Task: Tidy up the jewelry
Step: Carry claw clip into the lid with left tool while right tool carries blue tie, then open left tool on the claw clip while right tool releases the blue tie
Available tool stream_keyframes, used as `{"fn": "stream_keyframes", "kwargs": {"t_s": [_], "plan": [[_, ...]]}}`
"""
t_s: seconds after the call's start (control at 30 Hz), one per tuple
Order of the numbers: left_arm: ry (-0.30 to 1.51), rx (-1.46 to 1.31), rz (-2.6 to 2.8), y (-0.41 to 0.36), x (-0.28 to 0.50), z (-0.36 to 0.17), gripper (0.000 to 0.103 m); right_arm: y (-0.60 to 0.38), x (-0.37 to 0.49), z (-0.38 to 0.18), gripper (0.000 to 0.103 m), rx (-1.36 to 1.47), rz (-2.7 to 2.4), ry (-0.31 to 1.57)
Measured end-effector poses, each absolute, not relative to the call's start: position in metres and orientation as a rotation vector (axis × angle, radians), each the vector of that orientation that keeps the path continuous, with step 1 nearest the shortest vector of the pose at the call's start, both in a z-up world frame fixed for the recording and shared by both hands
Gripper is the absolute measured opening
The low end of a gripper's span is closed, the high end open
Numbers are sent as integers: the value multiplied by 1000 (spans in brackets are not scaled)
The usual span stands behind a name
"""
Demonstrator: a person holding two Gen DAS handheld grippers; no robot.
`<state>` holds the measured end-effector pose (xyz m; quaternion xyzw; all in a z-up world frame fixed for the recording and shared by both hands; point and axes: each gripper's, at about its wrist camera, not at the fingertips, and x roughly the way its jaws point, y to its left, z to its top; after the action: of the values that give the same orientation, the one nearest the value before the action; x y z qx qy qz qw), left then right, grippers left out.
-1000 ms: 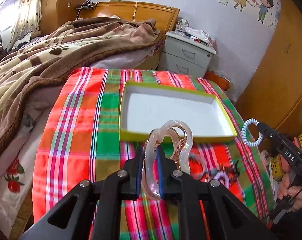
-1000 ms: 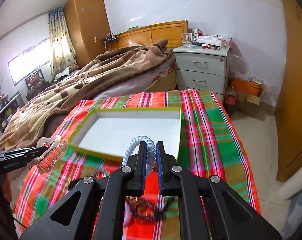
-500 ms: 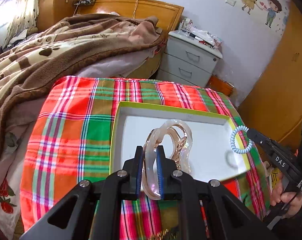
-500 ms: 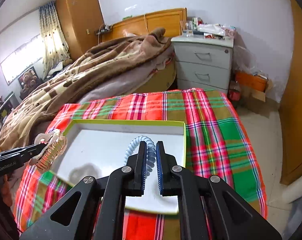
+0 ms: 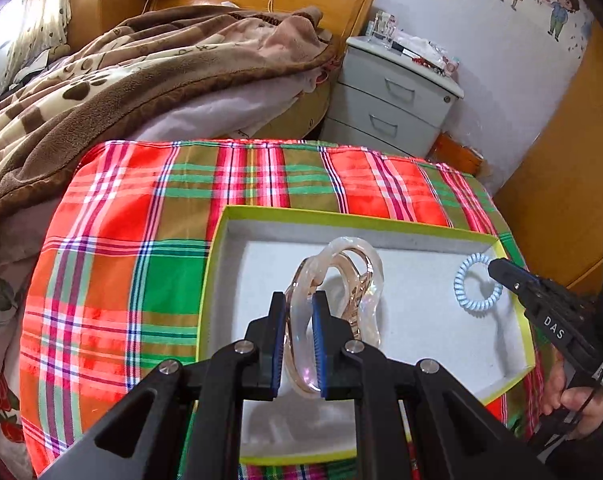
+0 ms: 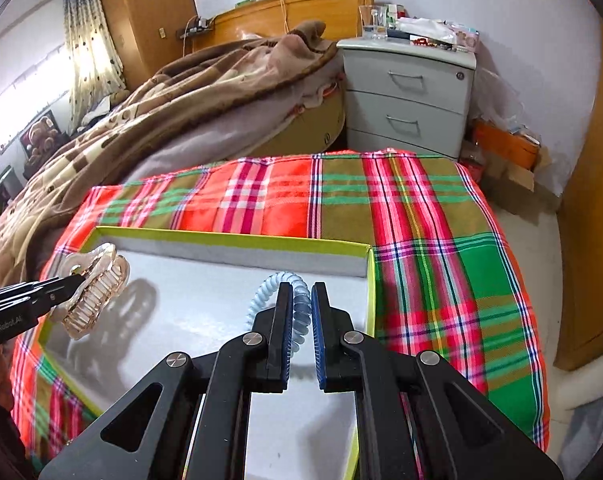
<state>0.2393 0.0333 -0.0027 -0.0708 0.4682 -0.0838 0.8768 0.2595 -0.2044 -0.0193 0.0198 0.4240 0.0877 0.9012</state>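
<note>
My left gripper (image 5: 298, 298) is shut on a clear pinkish hair claw clip (image 5: 343, 280) and holds it over the white inside of a shallow box with a yellow-green rim (image 5: 341, 216). My right gripper (image 6: 302, 290) is shut on a light blue spiral hair tie (image 6: 275, 284) and holds it over the right part of the same box (image 6: 237, 238). The hair tie also shows in the left wrist view (image 5: 475, 282), at the right gripper's tip. The clip shows in the right wrist view (image 6: 95, 292), at the left.
The box lies on a red and green plaid cloth (image 5: 141, 240) over a table. A bed with a brown blanket (image 5: 121, 80) is behind, a grey nightstand (image 6: 409, 100) at the back right. A wooden wardrobe (image 5: 573, 168) stands at the right.
Both grippers moved forward from in front of the box to over its inside, still holding the clip and the hair tie. The loose jewelry on the cloth has dropped out of view.
</note>
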Motion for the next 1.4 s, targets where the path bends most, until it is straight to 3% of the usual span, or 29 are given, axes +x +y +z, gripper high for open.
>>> {"fn": "stream_keyframes", "kwargs": {"t_s": [0.53,0.67,0.77,0.9,1.33,1.4], "plan": [[996,-115,-144,27,247,-13,15,-201,267,-33,10,-30,153,900],[1006,-123,-144,28,247,-15,28,-202,267,-32,10,-33,143,896],[1003,-124,-142,29,246,-15,32,-203,266,-31,10,-27,144,893],[996,-129,-142,30,244,-12,37,-203,263,-29,18,-18,148,883],[910,-147,-204,32,199,21,43,-206,218,3,25,11,201,792],[901,-152,-211,33,186,25,43,-206,208,8,32,17,213,778]]}}
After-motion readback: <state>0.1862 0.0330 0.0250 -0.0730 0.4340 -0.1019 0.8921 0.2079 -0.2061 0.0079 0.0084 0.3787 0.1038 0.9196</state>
